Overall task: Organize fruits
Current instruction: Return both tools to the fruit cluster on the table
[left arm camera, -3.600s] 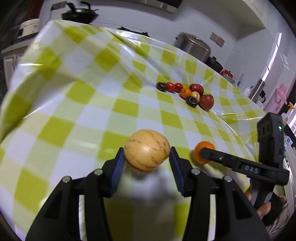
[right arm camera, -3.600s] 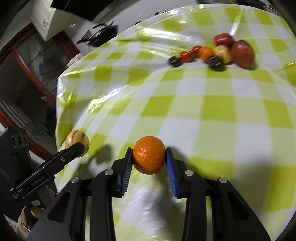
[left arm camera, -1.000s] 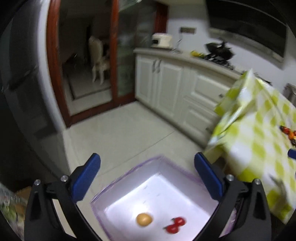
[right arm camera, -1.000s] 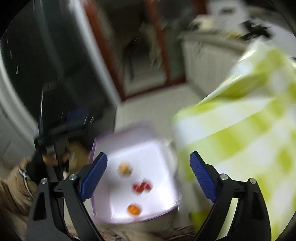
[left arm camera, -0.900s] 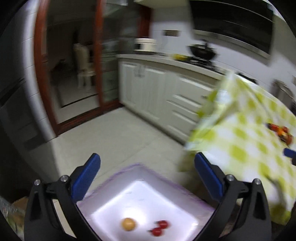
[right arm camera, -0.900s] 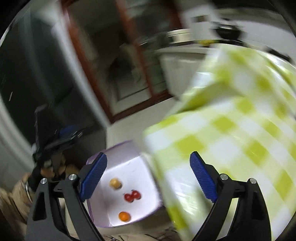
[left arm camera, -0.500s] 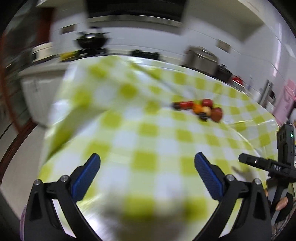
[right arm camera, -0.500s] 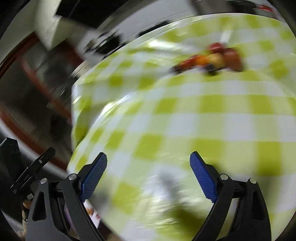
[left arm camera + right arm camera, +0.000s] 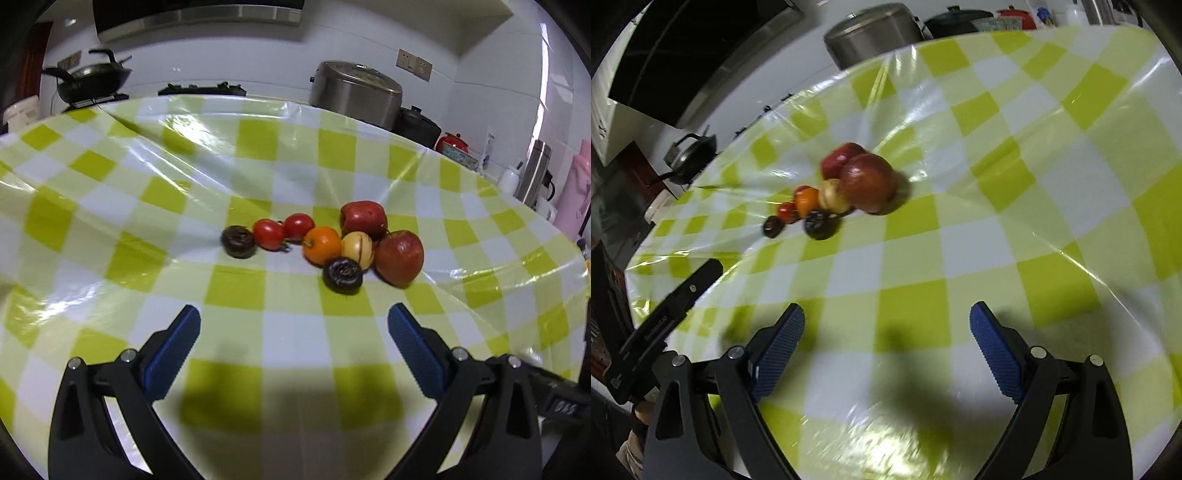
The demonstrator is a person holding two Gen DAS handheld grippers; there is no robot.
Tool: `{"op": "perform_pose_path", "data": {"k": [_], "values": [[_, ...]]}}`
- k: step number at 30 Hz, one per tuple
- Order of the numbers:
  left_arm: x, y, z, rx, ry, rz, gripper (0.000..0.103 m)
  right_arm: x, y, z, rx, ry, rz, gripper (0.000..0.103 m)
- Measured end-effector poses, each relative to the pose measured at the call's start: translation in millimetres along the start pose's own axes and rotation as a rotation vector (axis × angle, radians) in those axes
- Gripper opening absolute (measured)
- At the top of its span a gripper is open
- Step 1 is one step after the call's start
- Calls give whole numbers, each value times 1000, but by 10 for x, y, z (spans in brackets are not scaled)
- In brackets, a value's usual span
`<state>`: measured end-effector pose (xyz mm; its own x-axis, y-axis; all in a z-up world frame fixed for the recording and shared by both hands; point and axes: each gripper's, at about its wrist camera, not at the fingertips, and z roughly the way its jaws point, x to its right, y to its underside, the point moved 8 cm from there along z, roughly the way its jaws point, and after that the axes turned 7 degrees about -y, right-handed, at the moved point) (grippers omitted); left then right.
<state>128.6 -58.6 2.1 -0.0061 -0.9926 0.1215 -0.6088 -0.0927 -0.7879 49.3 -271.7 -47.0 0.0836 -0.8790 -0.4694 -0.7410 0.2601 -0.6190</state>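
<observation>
Hovering over tablecloth [image 9: 236,291]: both grippers' fingers [image 9: 171,352] [image 9: 995,345] spread, empty, facing fruit cluster [image 9: 325,243].

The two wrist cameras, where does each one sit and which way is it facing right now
Left wrist: sits on the left gripper, jaws open, facing across the checked tablecloth to the fruit cluster and the kitchen counter; the right gripper's body shows at the right edge.
Right wrist: sits on the right gripper, jaws open, looking across the cloth to the fruit from further right; the left gripper shows at lower left.
Shared: the fruit cluster, tablecloth, and silver pot.
</observation>
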Motion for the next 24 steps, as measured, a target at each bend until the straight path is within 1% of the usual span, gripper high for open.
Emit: {"op": "perform_pose_path", "data": {"k": [4, 6, 8, 9, 11, 12, 14, 18, 24], "values": [[-198, 18, 28, 13, 18, -61, 102, -17, -119, 116, -12, 3, -23, 89], [-312, 23, 36, 1, 54, -135, 102, -42, -172, 148, -9, 9, -37, 89], [-372, 34, 38, 4, 55, -168, 102, -43, -216, 195, -11, 4, -29, 89], [-363, 37, 37, 3, 58, -164, 102, -35, -249, 224, -8, 5, -24, 89], [-269, 42, 29, 8, 64, -114, 102, -15, -328, 274, 4, 18, -24, 89], [-198, 58, 51, -8, 64, -76, 102, -2, -385, 312, 11, 30, -26, 89], [-146, 84, 94, -34, 71, -50, 102, 21, -482, 377, 21, 56, -31, 89], [-196, 95, 91, -32, 80, -81, 102, 45, -668, 541, 32, 82, -51, 89], [-193, 99, 94, -35, 87, -80, 102, 41, -859, 735, 19, 99, -93, 89]]}}
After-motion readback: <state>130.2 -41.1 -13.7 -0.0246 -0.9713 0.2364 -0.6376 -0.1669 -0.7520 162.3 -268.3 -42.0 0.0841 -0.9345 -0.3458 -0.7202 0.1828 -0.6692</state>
